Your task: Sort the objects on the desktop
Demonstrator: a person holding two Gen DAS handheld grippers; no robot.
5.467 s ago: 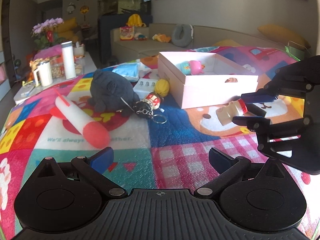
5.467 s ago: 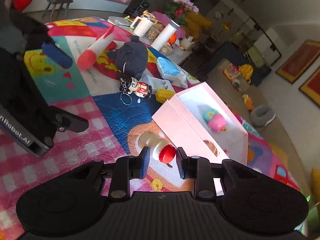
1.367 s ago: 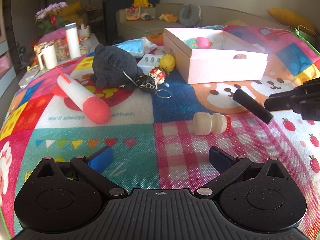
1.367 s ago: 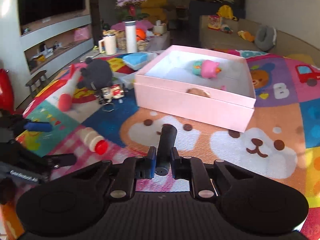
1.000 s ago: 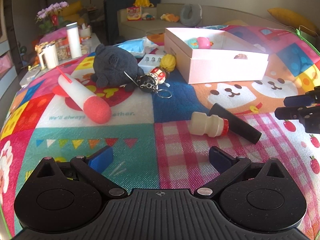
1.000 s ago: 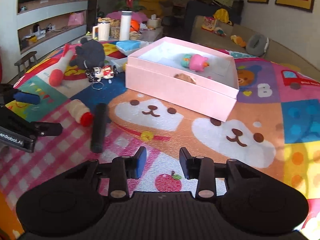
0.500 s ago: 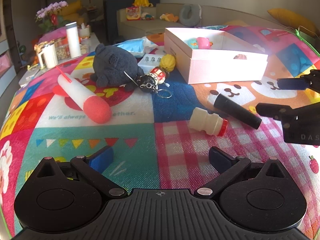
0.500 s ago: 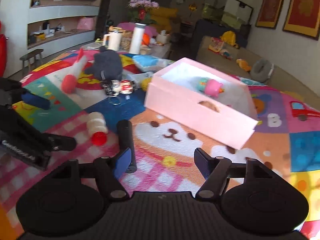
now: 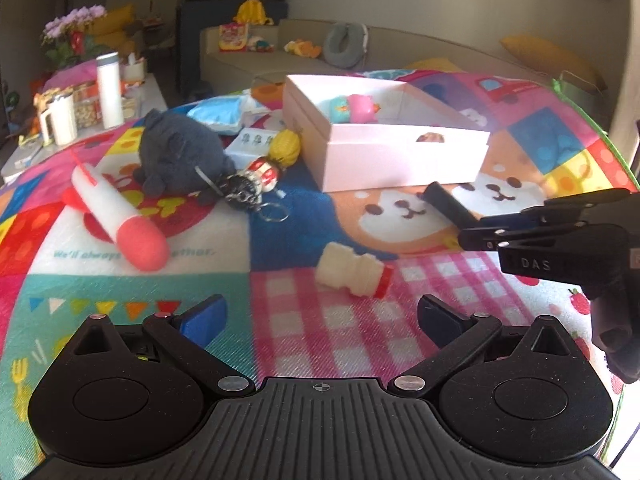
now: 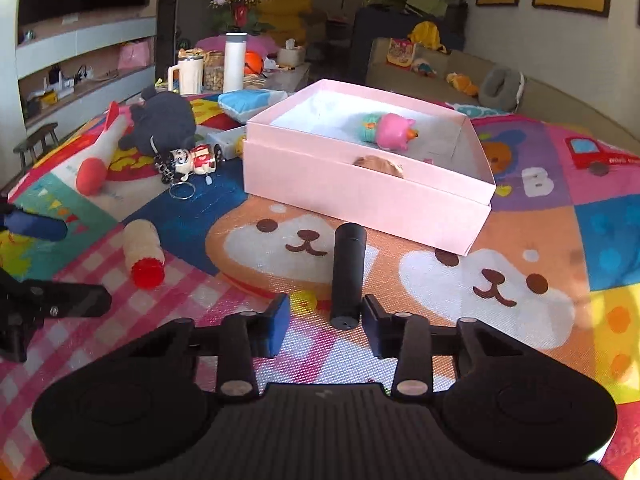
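On the play mat [image 10: 520, 240], near the pink box's [image 10: 360, 192] front wall, the black cylinder [image 10: 348, 272] is being bracketed by the closing right gripper [image 10: 325, 326], not yet clamped, while the left gripper [image 9: 320, 312] is held apart; a firm squeeze and lift into the box are called for next.

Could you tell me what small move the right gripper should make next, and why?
Probably finish closing. The right gripper has just been closing around the near end of the black cylinder on the mat, but a gap still shows beside the left pad, so nothing is gripped yet.
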